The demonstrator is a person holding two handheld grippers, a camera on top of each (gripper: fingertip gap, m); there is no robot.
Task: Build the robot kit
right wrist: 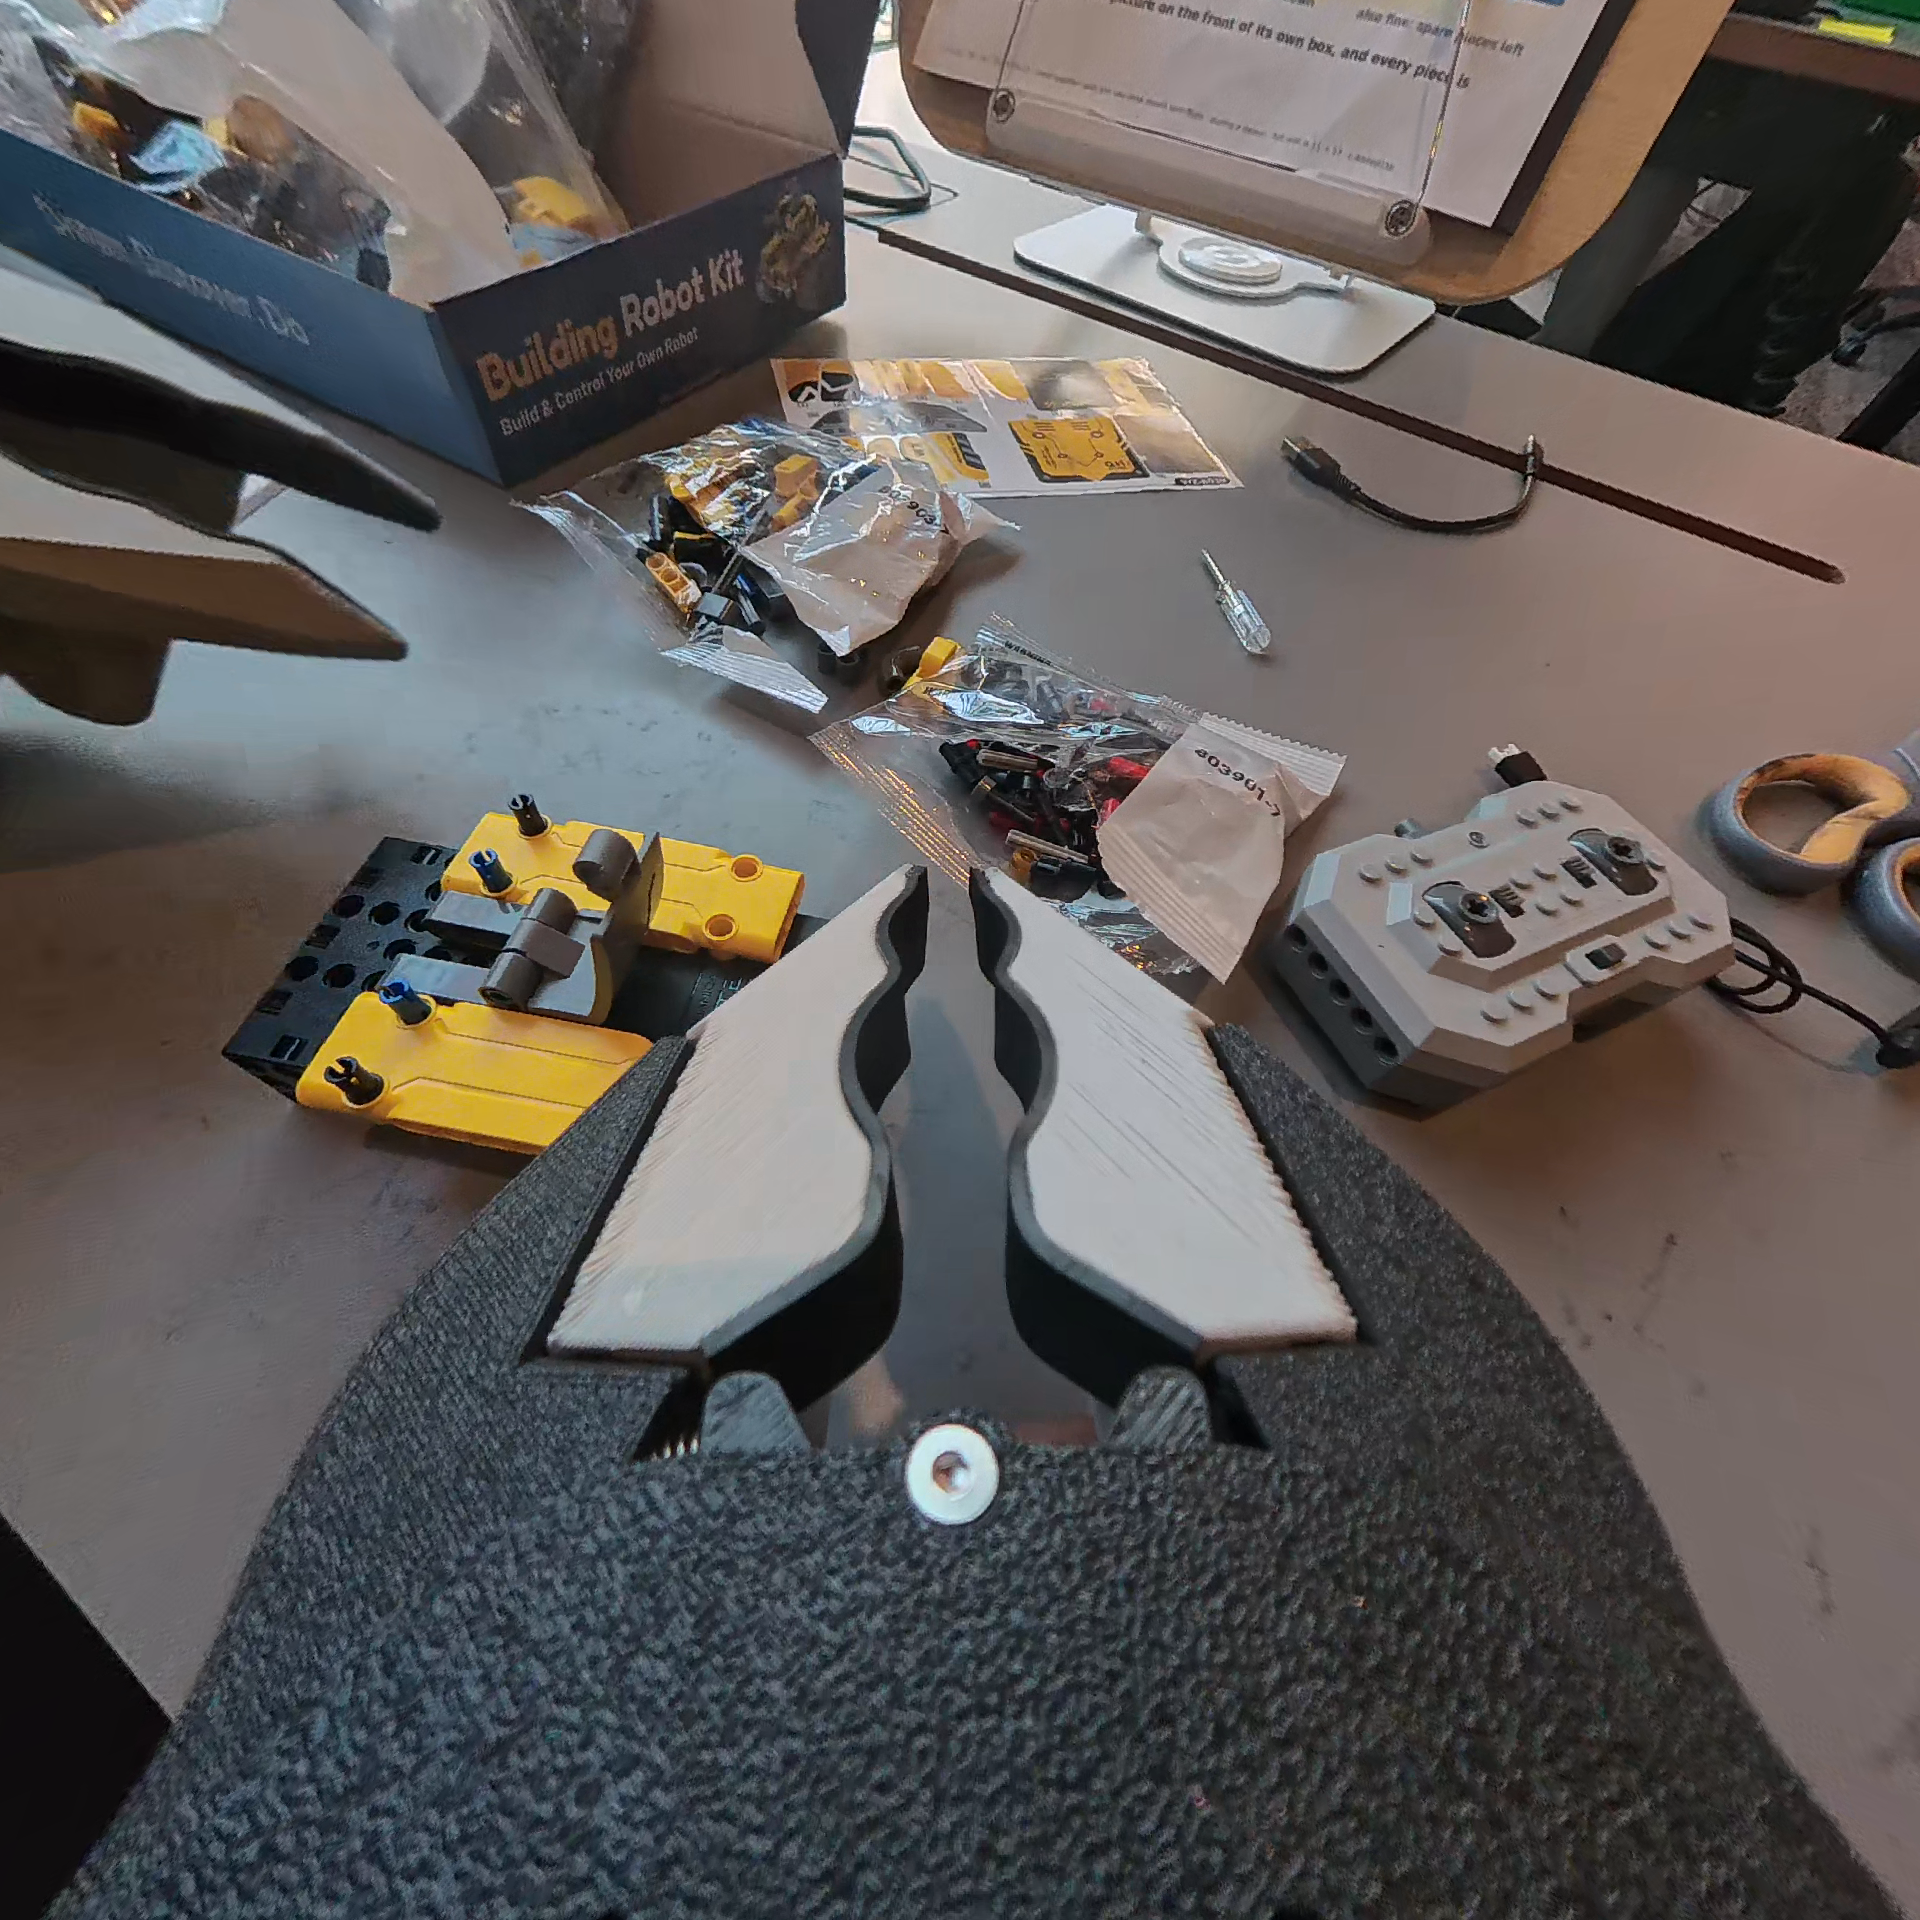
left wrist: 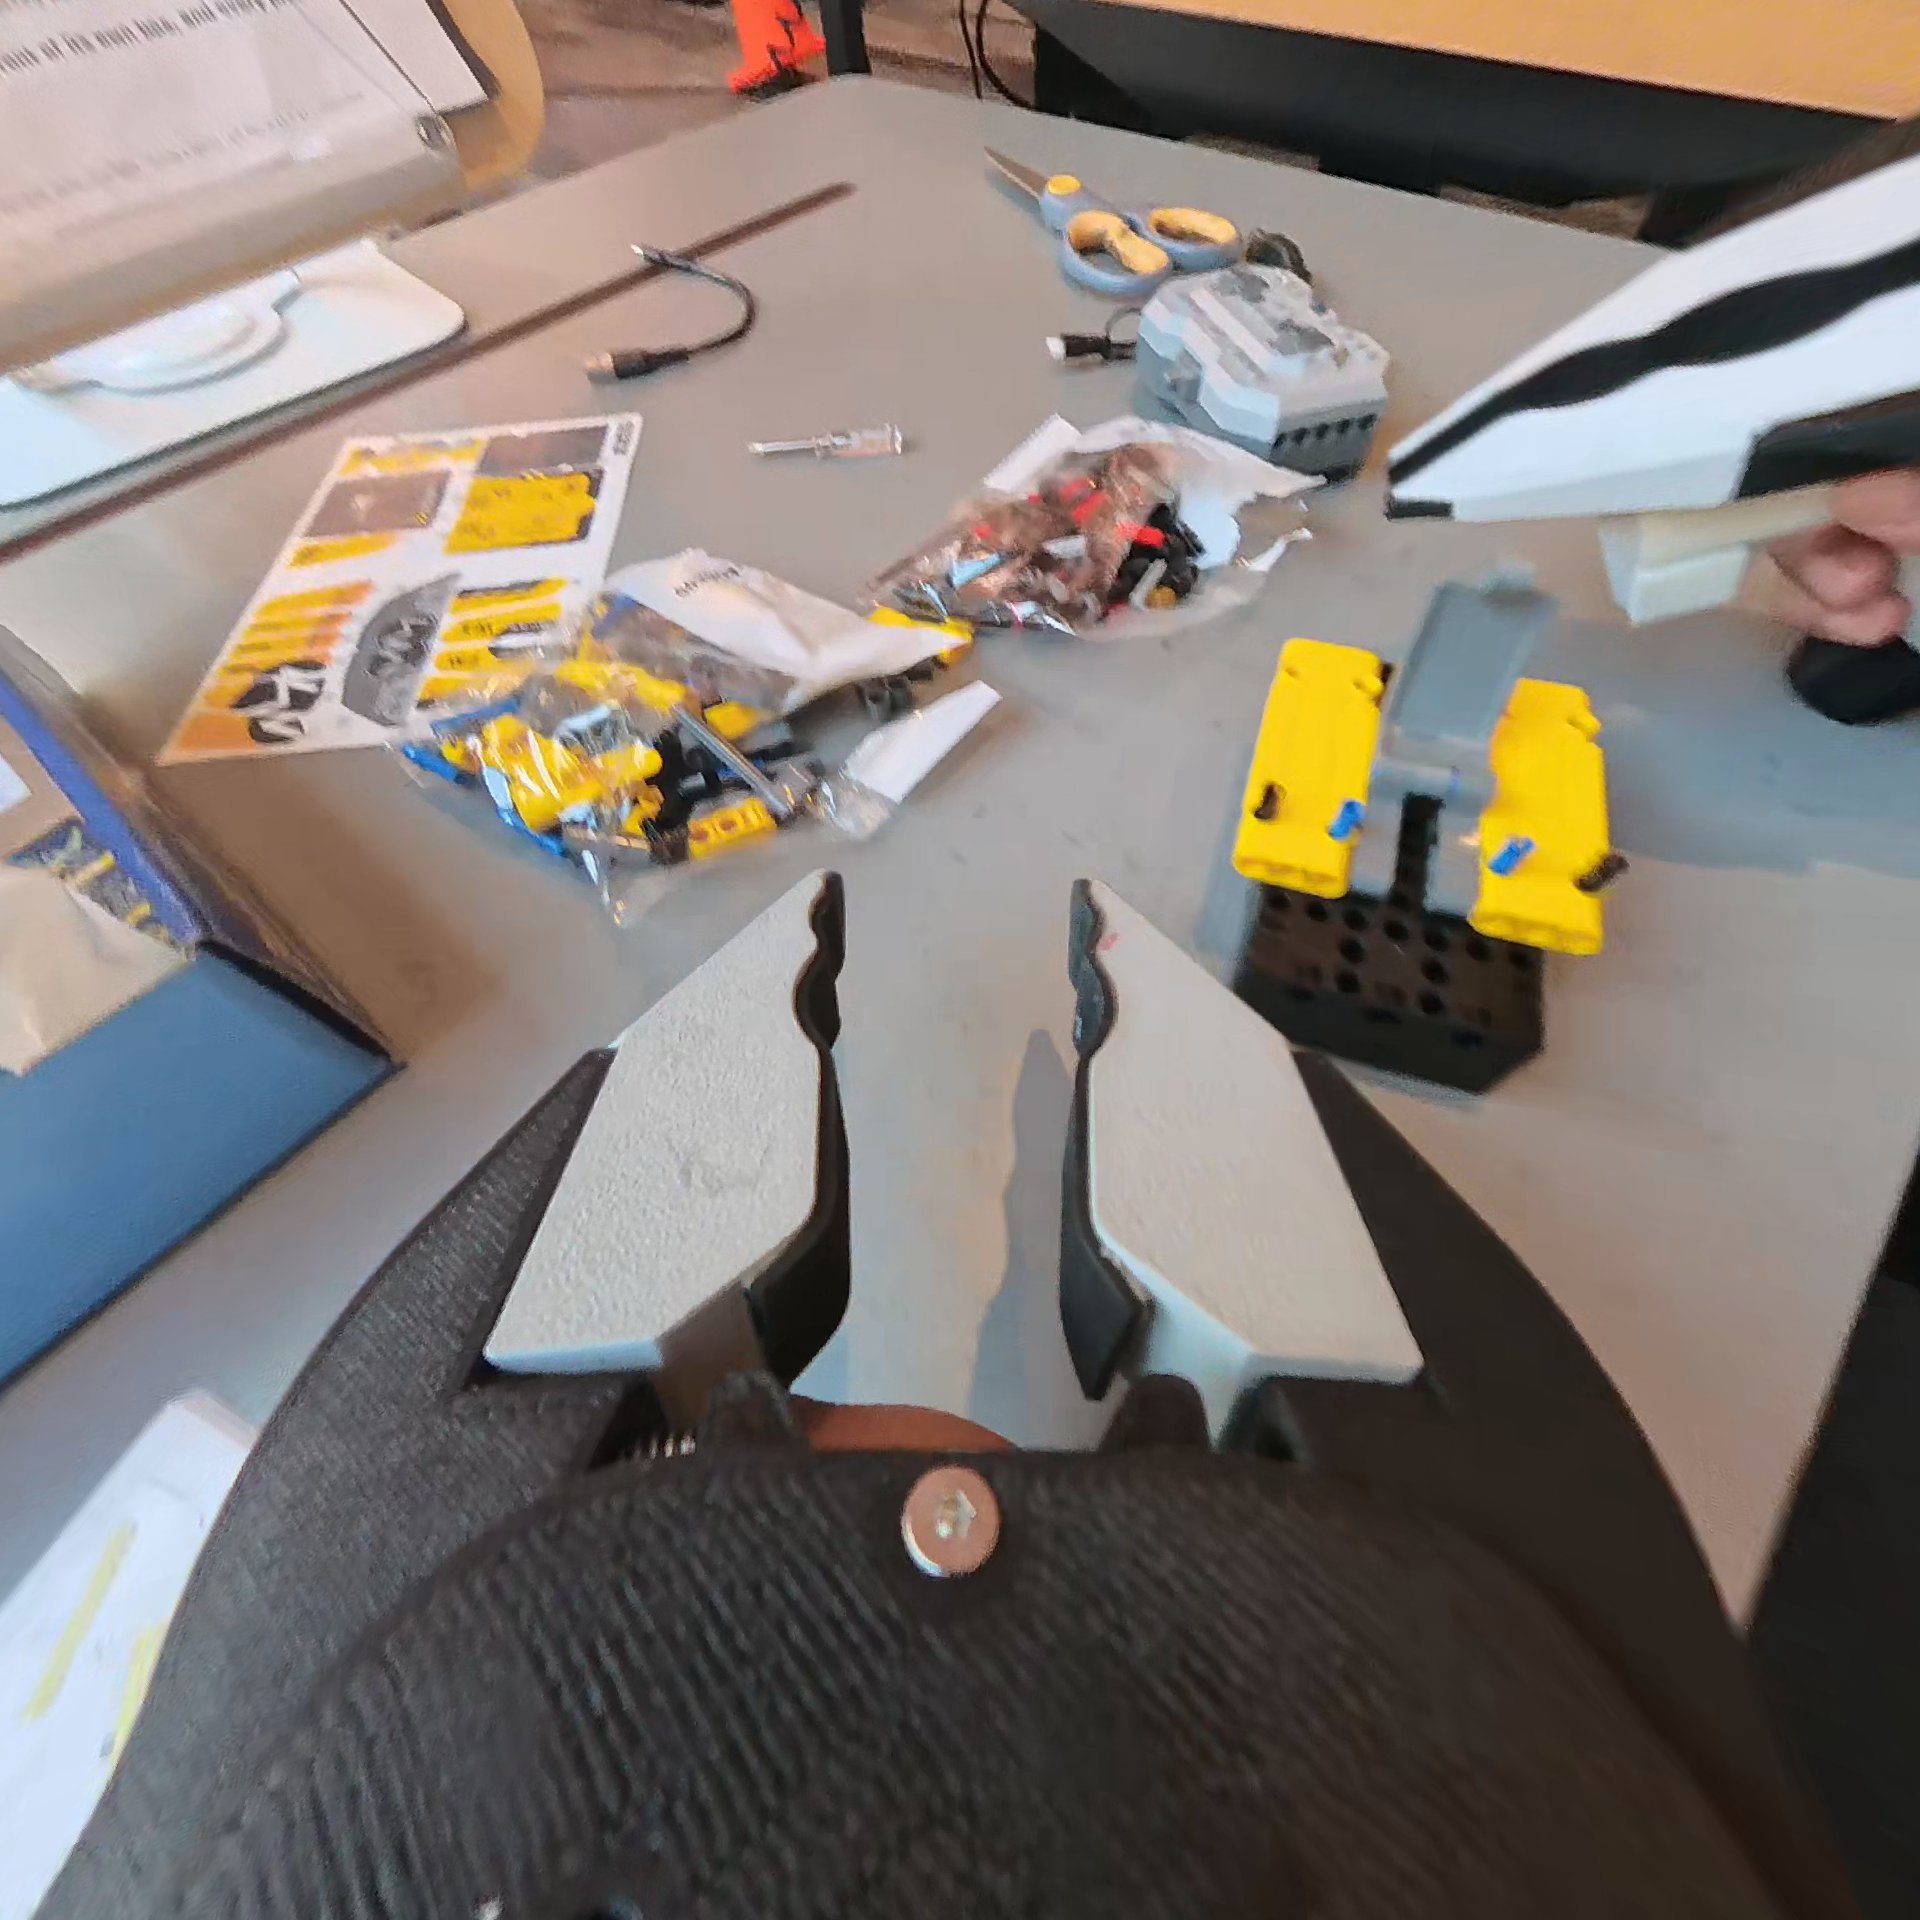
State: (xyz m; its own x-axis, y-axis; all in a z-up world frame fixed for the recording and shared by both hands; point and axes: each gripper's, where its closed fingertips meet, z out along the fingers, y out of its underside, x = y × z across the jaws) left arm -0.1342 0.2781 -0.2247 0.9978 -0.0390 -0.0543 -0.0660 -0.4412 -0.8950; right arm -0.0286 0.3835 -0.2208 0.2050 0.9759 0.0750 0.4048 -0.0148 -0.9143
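My left gripper (left wrist: 956, 904) is open and empty, just above the grey table (left wrist: 1558, 1299). A bag of yellow and black parts (left wrist: 665, 758) lies just ahead of it to the left. A build of two yellow blocks on a black perforated base (left wrist: 1423, 831) stands to its right. My right gripper (right wrist: 948, 883) is shut on nothing, its tips almost touching. It hovers between the same build (right wrist: 499, 977) on its left and a bag of black and red parts (right wrist: 1070, 800) ahead on its right. The right gripper also shows in the left wrist view (left wrist: 1662, 416), held by a hand.
A grey control box (right wrist: 1496, 945), scissors (right wrist: 1808, 821), a small screwdriver (right wrist: 1236, 603), a black cable (right wrist: 1423, 499) and a sticker sheet (right wrist: 1039, 416) lie on the table. An open blue kit box (right wrist: 468, 343) stands at the back left, a monitor stand (right wrist: 1226, 270) behind. Some 15 cm of space lies between my two pairs of fingers.
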